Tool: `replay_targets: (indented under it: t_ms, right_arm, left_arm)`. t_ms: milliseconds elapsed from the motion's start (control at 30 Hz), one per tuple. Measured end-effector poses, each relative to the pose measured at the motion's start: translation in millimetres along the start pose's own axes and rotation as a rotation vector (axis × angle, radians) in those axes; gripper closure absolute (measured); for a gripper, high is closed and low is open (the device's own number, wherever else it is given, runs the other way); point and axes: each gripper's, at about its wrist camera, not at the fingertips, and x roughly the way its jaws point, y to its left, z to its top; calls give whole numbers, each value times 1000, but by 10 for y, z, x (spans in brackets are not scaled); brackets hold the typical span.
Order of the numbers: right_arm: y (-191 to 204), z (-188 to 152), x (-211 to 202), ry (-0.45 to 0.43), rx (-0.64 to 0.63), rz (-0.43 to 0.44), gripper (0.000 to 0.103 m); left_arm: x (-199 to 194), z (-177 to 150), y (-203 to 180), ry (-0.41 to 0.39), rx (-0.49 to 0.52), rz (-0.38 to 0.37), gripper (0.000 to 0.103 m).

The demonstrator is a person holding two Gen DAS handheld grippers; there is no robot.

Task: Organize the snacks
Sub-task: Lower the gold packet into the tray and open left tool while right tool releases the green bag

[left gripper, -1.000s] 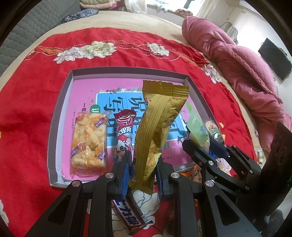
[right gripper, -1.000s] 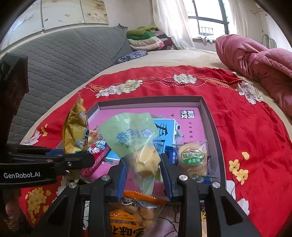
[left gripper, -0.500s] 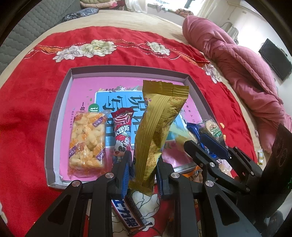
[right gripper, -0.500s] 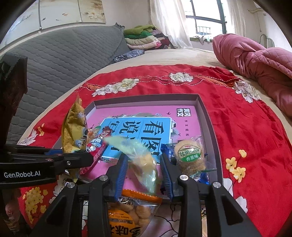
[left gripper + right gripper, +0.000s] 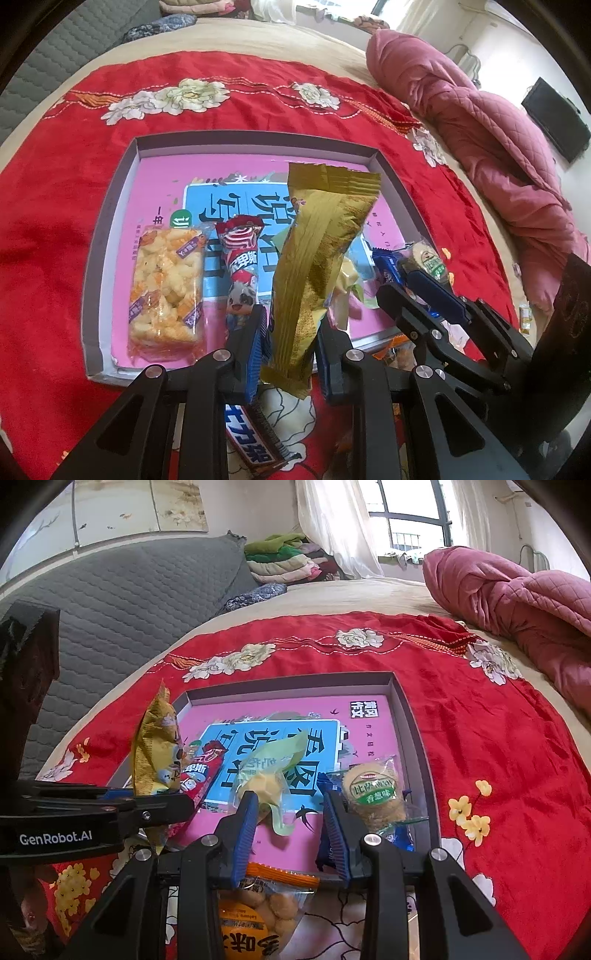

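Observation:
A shallow grey tray [image 5: 110, 206] with a pink and blue lining lies on the red cloth. My left gripper [image 5: 290, 332] is shut on a gold snack packet [image 5: 317, 258] and holds it upright over the tray's near edge. In the tray lie a puffed rice bar [image 5: 166, 288] and a red snack stick [image 5: 240, 266]. My right gripper [image 5: 290, 812] is open; the pale green packet [image 5: 273, 775] lies in the tray between its fingers. A green-label biscuit pack [image 5: 373, 794] lies to its right. The gold packet [image 5: 157, 753] shows at the left.
An orange peanut packet [image 5: 255, 915] lies under my right gripper outside the tray. A brown chocolate bar [image 5: 255, 439] lies under my left gripper. A pink quilt [image 5: 517, 590] is at the far right. A grey padded headboard [image 5: 110, 602] is at the left.
My right gripper lowered the pale green packet into the tray and opened, letting it go. My left gripper still holds the gold packet, almost unmoved.

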Motion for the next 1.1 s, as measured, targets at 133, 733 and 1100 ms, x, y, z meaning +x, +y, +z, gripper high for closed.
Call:
replay_targets:
  t_ms: [133,733,1100]
  right_arm:
    - [1,-2,-5,0,1,-2,66]
    - [-14,-4,-11,0,4,-4,66]
    - [-15,13,-50,-17,7,-4,58]
  left_arm:
    - [26,-10,13,3,-10,-11,77]
    - [64,-5,33,14,-15,0,70]
    - [-5,-5,2,2,-5,1,61]
